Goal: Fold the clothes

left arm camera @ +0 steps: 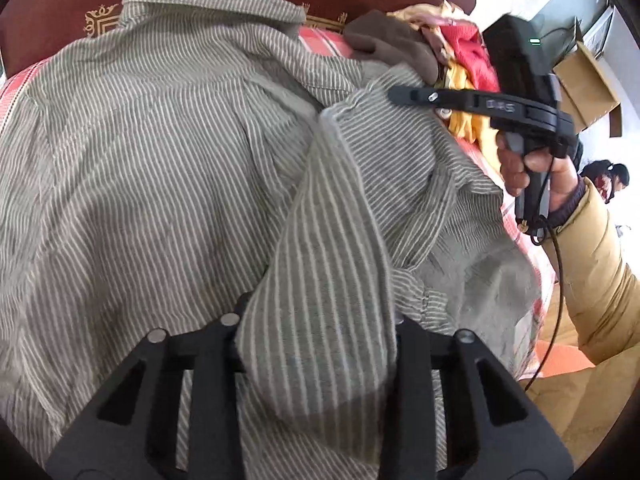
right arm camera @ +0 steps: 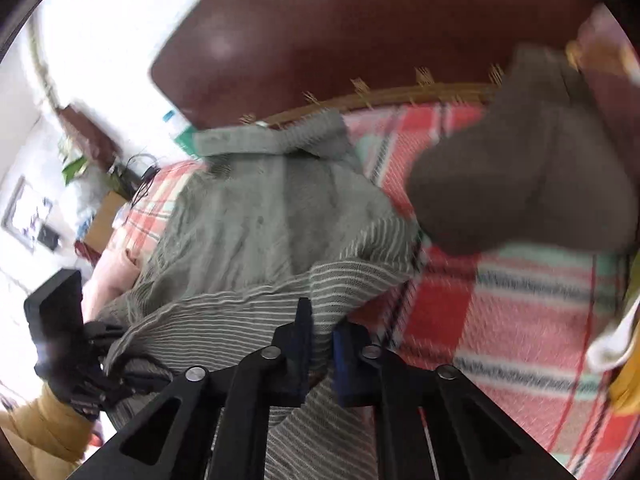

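The right hand (left arm camera: 532, 176), in a tan padded sleeve (left arm camera: 600, 272), grips the handle of the right hand-held gripper (right arm camera: 320, 344), which in the left wrist view reaches in from the right over the far edge of the striped shirt (left arm camera: 160, 160), its fingers pointing left and slightly down. In its own view the two fingers stand nearly together with a fold of the striped cloth pinched between the pads. The left hand-held gripper (left arm camera: 316, 344) tilts down over the shirt; a thick fold of the same cloth rises between its fingers, which are partly closed and pressed against it. The shirt lies spread on a bed with a red, white and green plaid cover (right arm camera: 500, 320), its collar toward the dark headboard (right arm camera: 360, 32). A brown garment (right arm camera: 520, 168) lies just beyond it, near a heap of red and yellow clothes (left arm camera: 464, 56). Raised lettering on the right tool's arm is too blurred to read.
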Demonstrator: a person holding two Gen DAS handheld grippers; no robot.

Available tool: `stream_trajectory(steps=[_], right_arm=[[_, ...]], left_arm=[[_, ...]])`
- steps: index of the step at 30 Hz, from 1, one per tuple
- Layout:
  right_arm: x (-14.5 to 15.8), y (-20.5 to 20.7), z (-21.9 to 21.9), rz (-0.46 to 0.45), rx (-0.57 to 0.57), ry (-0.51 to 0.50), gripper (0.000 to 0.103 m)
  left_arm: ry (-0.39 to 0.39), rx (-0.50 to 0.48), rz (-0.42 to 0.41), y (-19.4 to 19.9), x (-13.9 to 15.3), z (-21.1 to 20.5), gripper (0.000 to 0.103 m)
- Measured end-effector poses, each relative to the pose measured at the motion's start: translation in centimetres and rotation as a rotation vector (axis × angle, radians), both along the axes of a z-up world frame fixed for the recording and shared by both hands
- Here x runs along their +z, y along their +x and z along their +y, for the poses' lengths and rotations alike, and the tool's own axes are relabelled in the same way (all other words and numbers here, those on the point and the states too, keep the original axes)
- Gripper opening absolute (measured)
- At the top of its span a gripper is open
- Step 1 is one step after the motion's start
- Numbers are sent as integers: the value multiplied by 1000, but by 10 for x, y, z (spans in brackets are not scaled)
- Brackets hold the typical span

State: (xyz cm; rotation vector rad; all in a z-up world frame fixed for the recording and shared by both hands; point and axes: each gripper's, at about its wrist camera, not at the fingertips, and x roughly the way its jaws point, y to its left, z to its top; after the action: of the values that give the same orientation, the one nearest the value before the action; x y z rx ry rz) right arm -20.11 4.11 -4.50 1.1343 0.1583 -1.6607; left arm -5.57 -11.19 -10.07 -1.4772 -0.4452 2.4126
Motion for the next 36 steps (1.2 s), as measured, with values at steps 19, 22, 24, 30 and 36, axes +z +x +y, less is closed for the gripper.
stream_trajectory(steps=[19, 22, 24, 30, 36], right_arm=[[33, -46, -31, 451, -200, 229, 6], [37, -47, -28, 463, -218, 219, 6], [43, -47, -25, 475, -239, 201, 6], [27, -50, -24, 461, -241, 260, 18], [69, -15, 9, 500, -245, 104, 42]], left_arm=[[52, 63, -105, -126, -16, -46, 35], [107, 63, -84, -119, -10, -59, 38], [138, 66, -67, -112, -6, -68, 44], [154, 60, -89, -81, -1, -87, 55], [160, -10, -98, -48, -11, -68, 69]])
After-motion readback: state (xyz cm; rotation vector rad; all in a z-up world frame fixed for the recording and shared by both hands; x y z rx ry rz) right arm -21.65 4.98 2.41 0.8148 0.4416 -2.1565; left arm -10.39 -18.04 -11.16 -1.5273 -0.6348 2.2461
